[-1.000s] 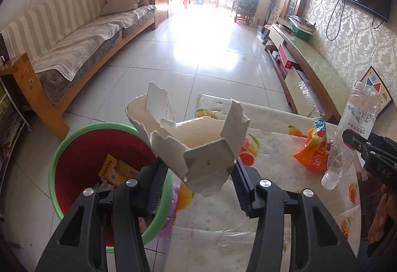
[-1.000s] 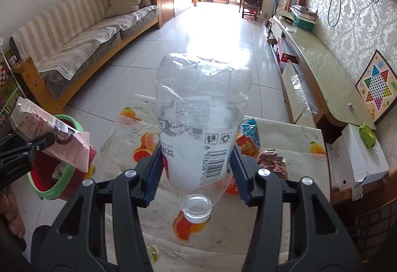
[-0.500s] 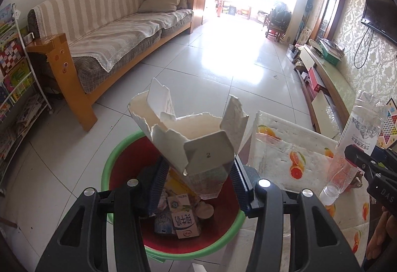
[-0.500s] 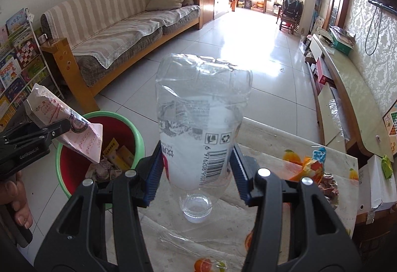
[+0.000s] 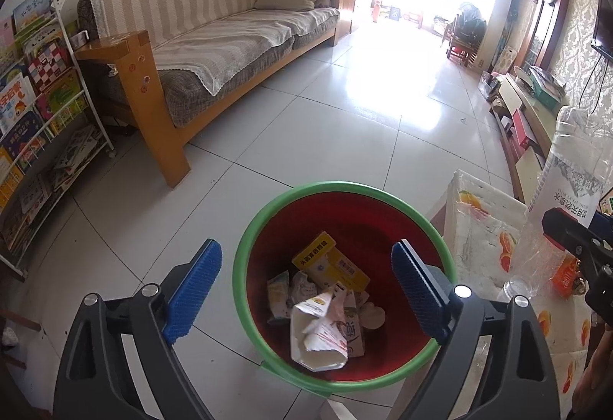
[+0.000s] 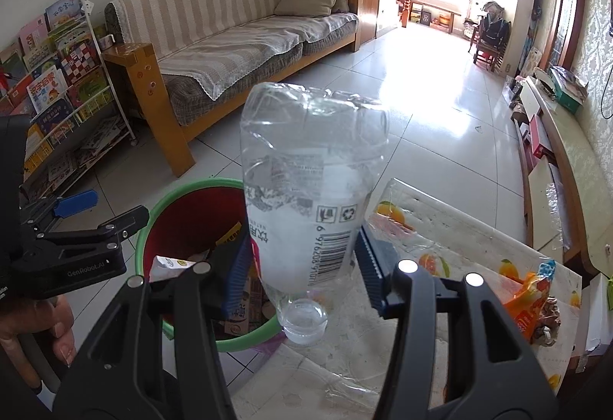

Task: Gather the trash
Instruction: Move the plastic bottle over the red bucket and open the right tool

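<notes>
The crushed plastic bottle (image 6: 306,198) sits cap-down between my right gripper (image 6: 302,267) pads, clamped at the label, hanging above the table edge just beside the bin (image 6: 153,205). My left gripper (image 5: 306,290) has just been opening its jaws and now stands wide over the bin with nothing between the pads; the torn white carton (image 5: 318,335) lies inside on the other rubbish. So the step in hand is the drop-off: one piece is in, the bottle is next. I judge I must carry the bottle over the rim, clear of my left claw, then let go. Only the left view shows the bin's contents fully; only the right shows the orange wrapper (image 6: 528,301) and crumpled scraps left on the tablecloth (image 6: 459,236).
</notes>
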Motion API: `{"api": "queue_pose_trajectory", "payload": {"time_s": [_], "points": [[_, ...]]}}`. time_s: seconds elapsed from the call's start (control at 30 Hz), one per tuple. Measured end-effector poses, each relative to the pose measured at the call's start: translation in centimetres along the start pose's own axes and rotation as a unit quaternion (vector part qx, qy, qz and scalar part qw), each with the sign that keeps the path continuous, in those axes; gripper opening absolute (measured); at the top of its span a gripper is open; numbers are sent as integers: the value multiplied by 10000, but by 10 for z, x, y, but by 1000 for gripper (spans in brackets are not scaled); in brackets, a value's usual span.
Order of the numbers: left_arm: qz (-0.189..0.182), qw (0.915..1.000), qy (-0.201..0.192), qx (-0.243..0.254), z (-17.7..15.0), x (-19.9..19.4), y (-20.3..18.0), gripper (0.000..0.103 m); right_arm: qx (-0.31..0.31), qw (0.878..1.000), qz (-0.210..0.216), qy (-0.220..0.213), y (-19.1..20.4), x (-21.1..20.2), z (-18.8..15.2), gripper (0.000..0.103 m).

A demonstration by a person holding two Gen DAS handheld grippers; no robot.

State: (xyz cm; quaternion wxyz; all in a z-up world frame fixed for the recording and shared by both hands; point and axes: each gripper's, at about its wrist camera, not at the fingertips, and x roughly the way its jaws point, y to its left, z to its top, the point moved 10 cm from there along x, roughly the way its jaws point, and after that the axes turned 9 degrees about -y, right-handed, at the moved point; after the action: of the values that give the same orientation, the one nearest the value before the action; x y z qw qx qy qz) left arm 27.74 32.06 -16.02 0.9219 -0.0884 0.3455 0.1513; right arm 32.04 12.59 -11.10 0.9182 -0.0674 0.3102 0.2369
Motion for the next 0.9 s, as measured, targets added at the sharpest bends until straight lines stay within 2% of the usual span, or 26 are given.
{"api": "queue_pose_trajectory", "payload": {"time_s": [0.1,0.53,0.57,0.6,0.67,0.9], "points": [[147,9999,-73,-51,3,-4,16,96,-45,9999,112,6,14,5,2,49],[385,9984,-37,-403,-13,-8,75,95,-373,9978,516,197,83,35,-5,50],[392,9984,-42,-414,-13,-8,77,95,-394,9975,541,225,85,36,-6,59],[393,9983,-43,-423,-13,-7,79,95,-416,9974,544,208,88,36,-6,78],[398,9983,-36,-436,-13,-7,82,95,-461,9980,436,37,89,33,0,99],[297,9985,-49,-456,-14,-8,71,95,-533,9981,322,20,85,30,4,98]]}}
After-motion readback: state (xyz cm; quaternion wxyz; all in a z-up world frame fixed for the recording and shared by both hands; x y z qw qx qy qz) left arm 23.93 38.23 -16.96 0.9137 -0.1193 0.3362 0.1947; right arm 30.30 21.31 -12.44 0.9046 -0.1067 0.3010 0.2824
